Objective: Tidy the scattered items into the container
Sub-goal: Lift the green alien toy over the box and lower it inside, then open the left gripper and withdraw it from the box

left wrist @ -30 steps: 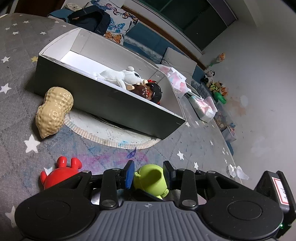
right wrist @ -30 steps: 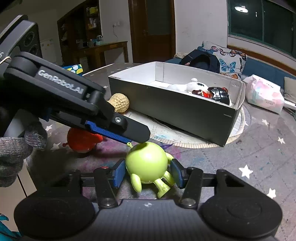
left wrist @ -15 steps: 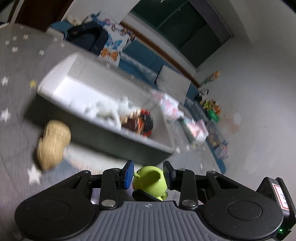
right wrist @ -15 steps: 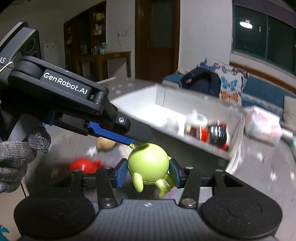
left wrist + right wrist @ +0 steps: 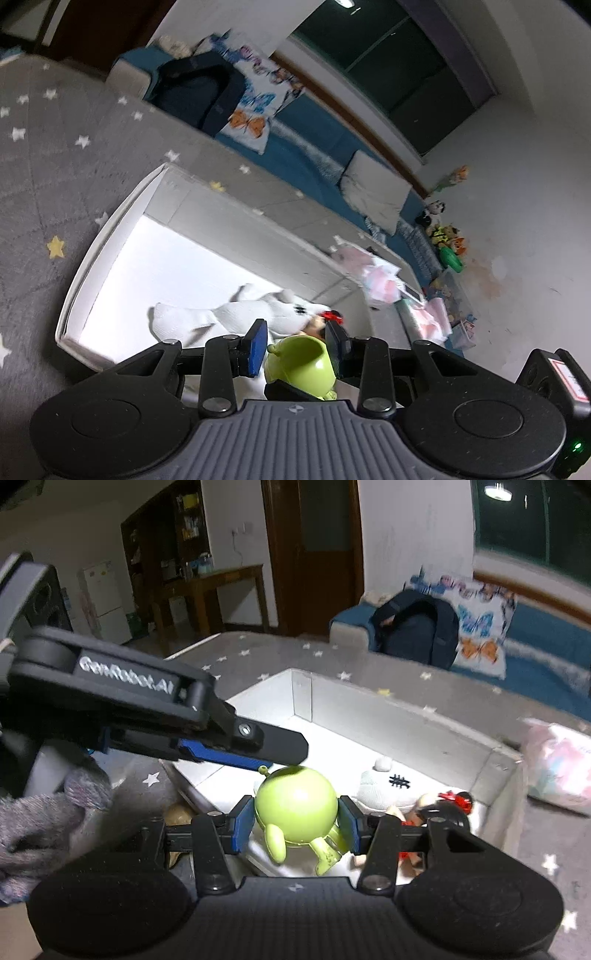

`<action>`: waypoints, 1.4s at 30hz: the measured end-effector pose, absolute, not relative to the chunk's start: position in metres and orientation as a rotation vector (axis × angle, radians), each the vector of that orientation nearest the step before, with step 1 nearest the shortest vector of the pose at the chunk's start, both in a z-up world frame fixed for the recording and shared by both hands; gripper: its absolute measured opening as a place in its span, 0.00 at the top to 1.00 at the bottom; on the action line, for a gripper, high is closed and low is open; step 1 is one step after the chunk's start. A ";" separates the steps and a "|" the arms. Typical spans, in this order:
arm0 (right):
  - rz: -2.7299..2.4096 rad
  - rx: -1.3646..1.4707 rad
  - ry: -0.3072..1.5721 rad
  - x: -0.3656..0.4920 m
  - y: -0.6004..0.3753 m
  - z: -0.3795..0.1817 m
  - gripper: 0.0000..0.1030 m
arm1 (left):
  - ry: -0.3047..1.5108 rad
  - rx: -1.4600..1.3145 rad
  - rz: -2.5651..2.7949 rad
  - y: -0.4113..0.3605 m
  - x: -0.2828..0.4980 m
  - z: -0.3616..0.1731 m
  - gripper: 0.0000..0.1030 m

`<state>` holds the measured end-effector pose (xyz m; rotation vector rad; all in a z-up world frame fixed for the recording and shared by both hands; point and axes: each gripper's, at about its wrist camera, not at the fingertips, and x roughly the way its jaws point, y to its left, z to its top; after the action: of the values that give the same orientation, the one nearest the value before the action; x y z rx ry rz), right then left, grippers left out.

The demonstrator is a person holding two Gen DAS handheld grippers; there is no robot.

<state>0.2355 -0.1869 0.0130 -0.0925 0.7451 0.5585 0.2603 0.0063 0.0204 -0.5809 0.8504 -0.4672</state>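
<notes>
Green toy (image 5: 295,808) lifted over box (image 5: 406,725); right gripper (image 5: 295,821) jaws clamp it.

The green toy (image 5: 295,808) has been lifted off the worktop and carried over the open box (image 5: 406,723) by both hand-held grippers.

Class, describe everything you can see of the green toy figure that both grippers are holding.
The green toy figure is a glossy, plastic-looking lime ball with a thin antenna on top and stubby limbs hanging below. It hangs upright above the open box, near the white plush. The right gripper clamps its sides; the left gripper grips it too, one finger over its top.
</notes>
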 end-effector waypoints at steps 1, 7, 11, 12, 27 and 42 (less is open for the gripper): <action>0.559 -0.094 0.757 0.241 -0.187 0.011 0.53 | 0.864 -0.585 -0.462 0.007 0.265 0.016 0.64; 0.552 -0.104 0.809 0.261 -0.189 -0.004 0.53 | 0.886 -0.578 -0.450 0.007 0.280 0.002 0.64; 0.546 -0.147 0.814 0.267 -0.184 -0.006 0.53 | 0.875 -0.562 -0.431 0.008 0.283 0.000 0.64; 0.542 -0.170 0.814 0.267 -0.181 -0.006 0.53 | 0.873 -0.556 -0.429 0.008 0.282 -0.001 0.64; 0.508 -0.314 0.824 0.272 -0.151 -0.016 0.52 | 0.810 -0.531 -0.398 0.025 0.257 0.006 0.64; 0.504 -0.257 0.763 0.241 -0.157 0.000 0.50 | 0.753 -0.514 -0.350 0.049 0.205 0.022 0.64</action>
<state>0.2411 -0.1571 0.0000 -0.2570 0.7634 0.5037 0.2050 0.0487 0.0219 -0.5141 0.7526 -0.3497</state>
